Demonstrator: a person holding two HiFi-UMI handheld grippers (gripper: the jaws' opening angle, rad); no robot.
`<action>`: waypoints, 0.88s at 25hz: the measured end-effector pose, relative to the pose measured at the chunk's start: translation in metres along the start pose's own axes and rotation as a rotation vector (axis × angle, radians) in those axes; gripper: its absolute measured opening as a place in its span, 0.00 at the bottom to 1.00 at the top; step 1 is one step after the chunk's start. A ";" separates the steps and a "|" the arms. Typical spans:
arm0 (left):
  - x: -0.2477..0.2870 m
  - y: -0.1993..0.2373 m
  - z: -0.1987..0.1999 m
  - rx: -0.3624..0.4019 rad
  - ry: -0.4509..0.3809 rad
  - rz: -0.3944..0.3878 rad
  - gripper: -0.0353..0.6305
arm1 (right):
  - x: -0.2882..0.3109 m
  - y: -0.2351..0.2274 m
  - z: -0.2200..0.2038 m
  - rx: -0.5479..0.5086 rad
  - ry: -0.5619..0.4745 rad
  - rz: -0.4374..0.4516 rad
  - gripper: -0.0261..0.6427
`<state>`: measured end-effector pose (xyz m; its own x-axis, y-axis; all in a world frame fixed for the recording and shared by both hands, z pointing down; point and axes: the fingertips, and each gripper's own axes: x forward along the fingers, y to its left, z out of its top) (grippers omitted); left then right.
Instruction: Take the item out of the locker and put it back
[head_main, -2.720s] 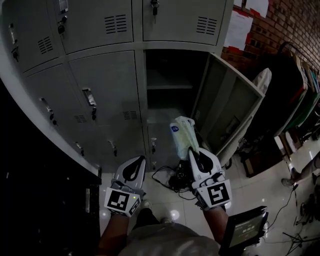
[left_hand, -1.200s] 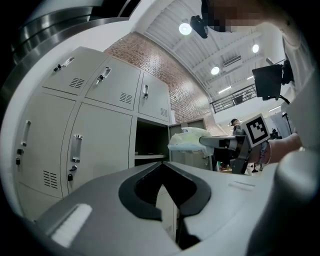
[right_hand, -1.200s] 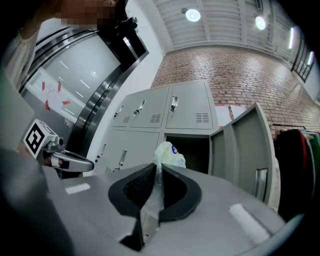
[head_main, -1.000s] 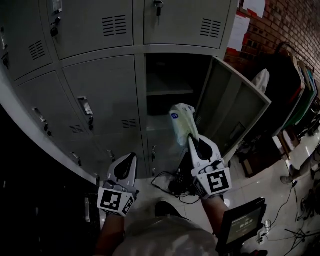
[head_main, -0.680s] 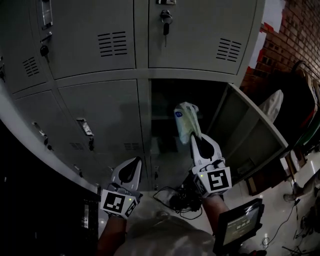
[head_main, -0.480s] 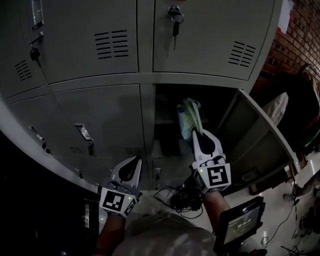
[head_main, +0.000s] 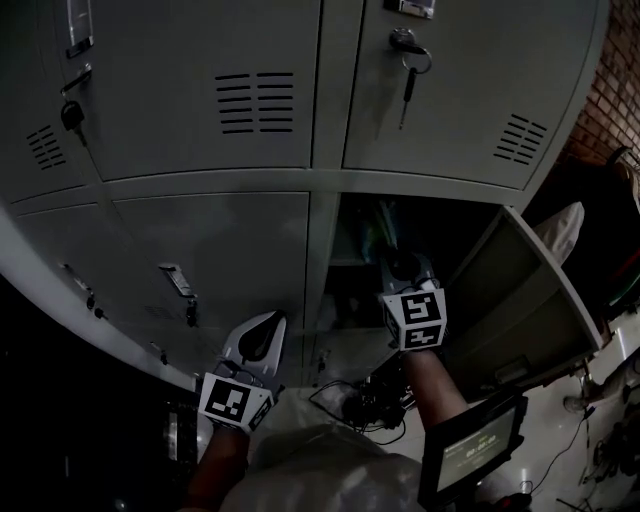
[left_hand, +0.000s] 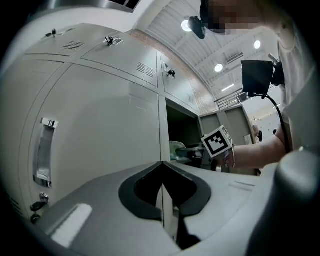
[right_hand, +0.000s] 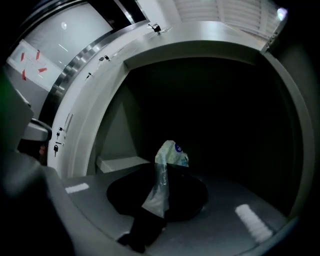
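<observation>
I judge I am near the end of the return leg. My right gripper (head_main: 398, 268) reaches level into the open compartment (right_hand: 116, 135), which in the head view sits at about 2 o'clock from my left gripper (left_hand: 161, 170). The bag (right_hand: 169, 156), pale crinkled plastic with a blue round mark near its top, is inside the mouth of that compartment. From my jaws it stands up toward 12 o'clock against the dark back wall.

My right jaws have just been easing apart. The twisted neck of the bag runs between them and looks pinched, so I count it as held, not yet released. I cannot tell whether the bag's bottom rests on the compartment floor, because the inside is too dark.

My left gripper is low, at about 7 o'clock in the head view, in front of the closed doors. Its jaws are together with nothing between them, and it takes no part in this step.

The door (head_main: 530, 290) stands wide, swung out toward 4 o'clock of the opening.

What is left, as I read it:
- settle the bag on the floor of the compartment
- open my right jaws fully so the plastic drops free
- draw the gripper straight back out without snagging the neck
</observation>
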<state>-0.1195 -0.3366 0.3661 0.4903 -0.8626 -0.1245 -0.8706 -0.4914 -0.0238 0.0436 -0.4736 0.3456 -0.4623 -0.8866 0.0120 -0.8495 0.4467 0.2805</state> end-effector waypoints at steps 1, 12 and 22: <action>0.001 0.003 0.000 -0.001 -0.001 0.002 0.06 | 0.002 0.001 -0.001 -0.003 -0.001 -0.003 0.09; -0.009 0.015 0.009 -0.018 -0.005 -0.017 0.06 | -0.054 0.004 0.057 0.007 -0.223 -0.090 0.27; -0.058 -0.046 0.013 0.024 0.001 -0.039 0.06 | -0.156 0.062 0.045 0.110 -0.224 -0.015 0.04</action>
<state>-0.1083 -0.2625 0.3612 0.5236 -0.8431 -0.1221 -0.8517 -0.5214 -0.0519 0.0517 -0.3022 0.3178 -0.4836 -0.8502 -0.2082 -0.8737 0.4546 0.1729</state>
